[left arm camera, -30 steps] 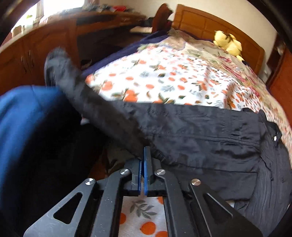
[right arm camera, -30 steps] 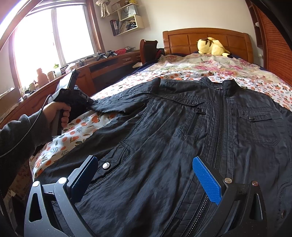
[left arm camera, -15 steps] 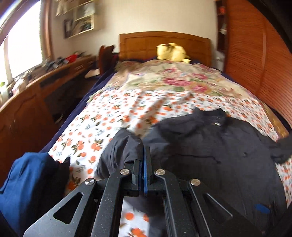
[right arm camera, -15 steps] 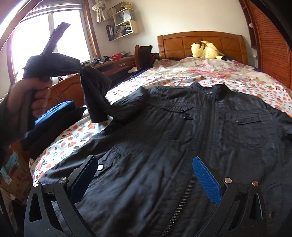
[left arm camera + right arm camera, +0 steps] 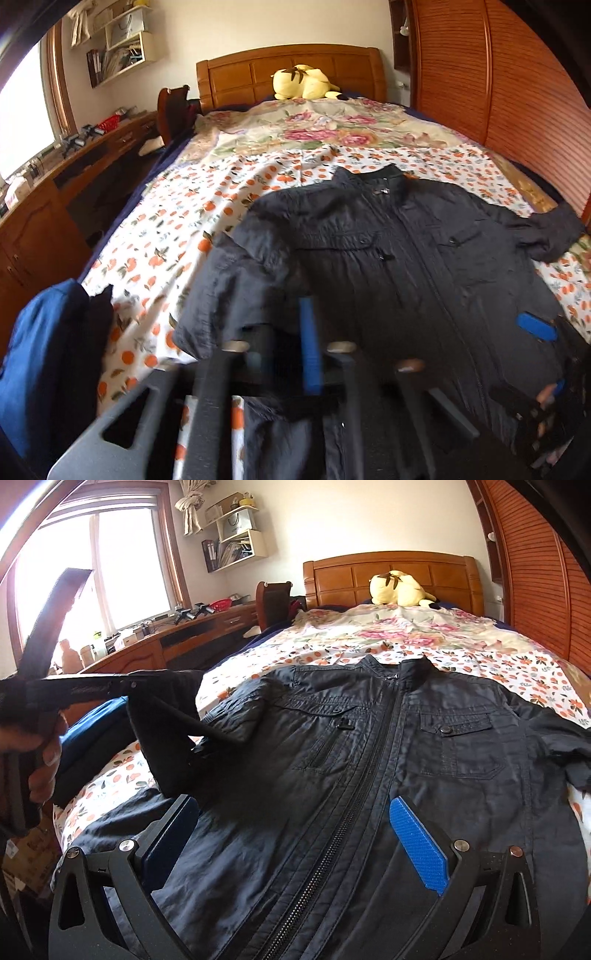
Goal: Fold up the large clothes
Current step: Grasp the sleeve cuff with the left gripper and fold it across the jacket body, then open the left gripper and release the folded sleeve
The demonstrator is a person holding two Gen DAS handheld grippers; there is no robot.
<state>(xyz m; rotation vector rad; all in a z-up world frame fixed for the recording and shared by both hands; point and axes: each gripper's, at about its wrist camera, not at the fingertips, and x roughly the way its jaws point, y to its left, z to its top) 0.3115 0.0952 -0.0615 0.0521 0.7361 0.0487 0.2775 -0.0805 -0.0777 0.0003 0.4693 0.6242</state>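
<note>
The black jacket [image 5: 369, 775] lies zipped and face-up on the bed [image 5: 177, 236]. 1 sleeve [image 5: 229, 295] is folded in; the other remains. Left gripper [image 5: 284, 354] jaws are opening, empty; right gripper [image 5: 295, 849] spread over the hem.

Black zipped jacket [image 5: 369, 746] lies face-up, flat on the bed; collar toward headboard; one sleeve folded across its chest.
</note>
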